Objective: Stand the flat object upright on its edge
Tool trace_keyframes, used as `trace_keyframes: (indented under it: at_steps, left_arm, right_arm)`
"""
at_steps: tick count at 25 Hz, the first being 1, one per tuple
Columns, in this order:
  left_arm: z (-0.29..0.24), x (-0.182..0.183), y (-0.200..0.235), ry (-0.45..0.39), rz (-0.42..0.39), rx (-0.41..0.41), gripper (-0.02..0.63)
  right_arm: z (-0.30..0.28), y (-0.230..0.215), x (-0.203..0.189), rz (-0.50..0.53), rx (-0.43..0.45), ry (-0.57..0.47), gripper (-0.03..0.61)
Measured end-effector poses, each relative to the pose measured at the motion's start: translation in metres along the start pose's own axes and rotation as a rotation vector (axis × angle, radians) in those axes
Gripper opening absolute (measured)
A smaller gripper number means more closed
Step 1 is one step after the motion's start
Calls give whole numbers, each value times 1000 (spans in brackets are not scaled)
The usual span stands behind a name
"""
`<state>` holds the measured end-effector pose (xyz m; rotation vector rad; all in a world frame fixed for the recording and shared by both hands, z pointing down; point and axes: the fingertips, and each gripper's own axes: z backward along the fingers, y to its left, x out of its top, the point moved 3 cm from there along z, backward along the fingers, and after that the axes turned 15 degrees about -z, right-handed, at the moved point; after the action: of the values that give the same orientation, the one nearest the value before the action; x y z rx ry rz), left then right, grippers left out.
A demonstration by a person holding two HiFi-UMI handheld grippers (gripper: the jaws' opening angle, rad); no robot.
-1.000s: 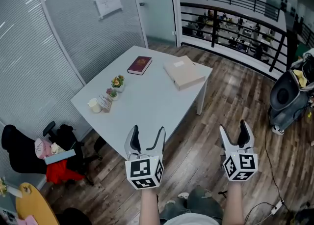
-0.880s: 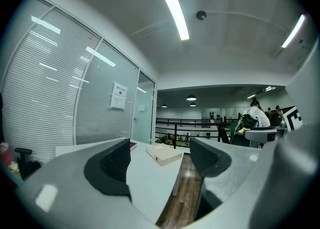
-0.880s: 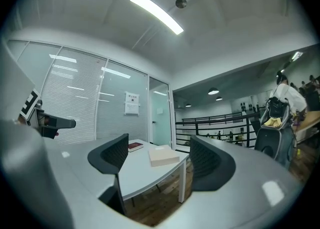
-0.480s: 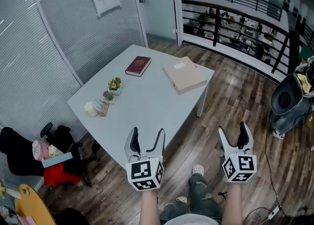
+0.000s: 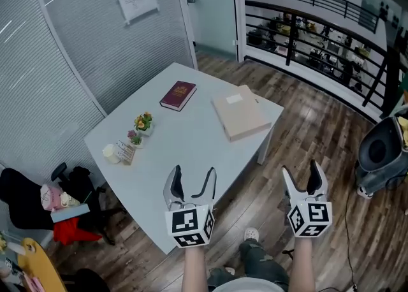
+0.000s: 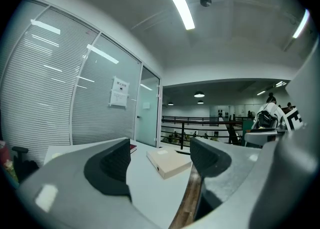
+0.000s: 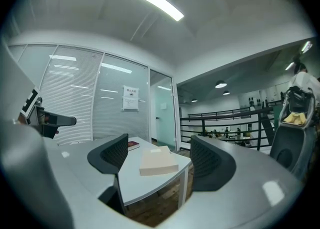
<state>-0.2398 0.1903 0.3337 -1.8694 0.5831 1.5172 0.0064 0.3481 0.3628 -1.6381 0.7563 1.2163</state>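
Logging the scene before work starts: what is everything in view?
table: one, white, middle of head view
book: one, dark red, flat on table's far side
flat box: one, beige, flat on table's right corner
potted plants: two, green, table's left edge
cup: one, white, beside the plants
chair: one, black, left of table
bin: one, grey, floor at right
left tongs: grey, open, empty, by table's near edge
right tongs: grey, open, empty, above floor
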Motion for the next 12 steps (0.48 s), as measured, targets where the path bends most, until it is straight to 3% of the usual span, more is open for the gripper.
trace_keyframes:
  at_steps: [12]
  left_arm:
    - [-115, 17, -18, 14, 3, 63, 362]
  right_arm:
    - [-120, -54, 35, -1, 79, 7, 402]
